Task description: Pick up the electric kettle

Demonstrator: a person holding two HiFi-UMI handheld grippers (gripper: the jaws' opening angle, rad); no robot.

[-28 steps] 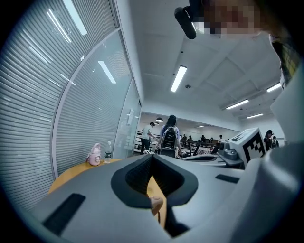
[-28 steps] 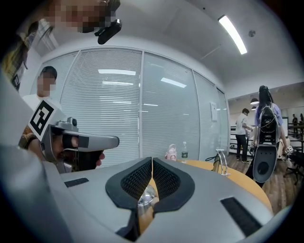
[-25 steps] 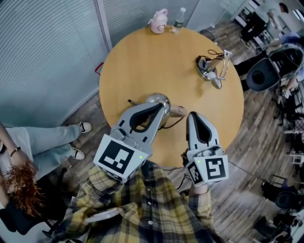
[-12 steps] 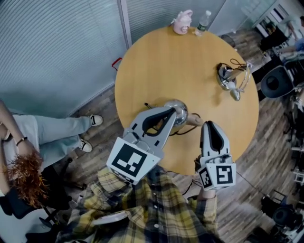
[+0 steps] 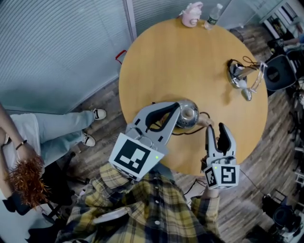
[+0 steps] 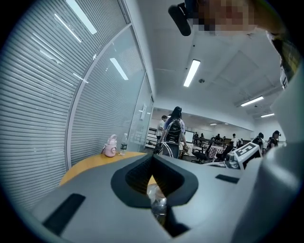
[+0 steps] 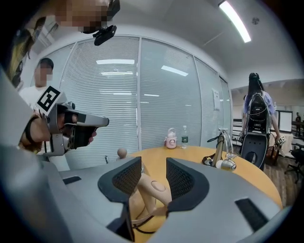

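Right now no print reads: the only marks are black-and-white square codes on each gripper's cube, and the label on the water bottle (image 5: 213, 14) is too small to make out. That bottle stands at the far edge of the table (image 5: 156, 61), just beside a pink bottle (image 5: 192, 8); can't tell what's in either. On the near part of the table sits the kettle (image 5: 186, 114), steel w/ a beige knob on its closed lid, so the inside is hidden. Its beige handle (image 7: 153, 186) sticks out toward the right gripper (image 7: 153, 166), whose jaws have just been opening & stand moderately apart w/ the handle between the pads; the pads don't clearly press it. Tips of the left gripper (image 5: 176, 110) are together on nothing, just at the kettle's left side; in the left gripper view a bit of shiny kettle shows thru the hollow behind the tips. A black cord (image 5: 184, 133) lies on the table by the kettle's base. At the table's right, well apart from the kettle, is a metal gooseneck piece (image 5: 243, 78) w/ its own cord. A seated person (image 5: 42, 137) in jeans is left of the table
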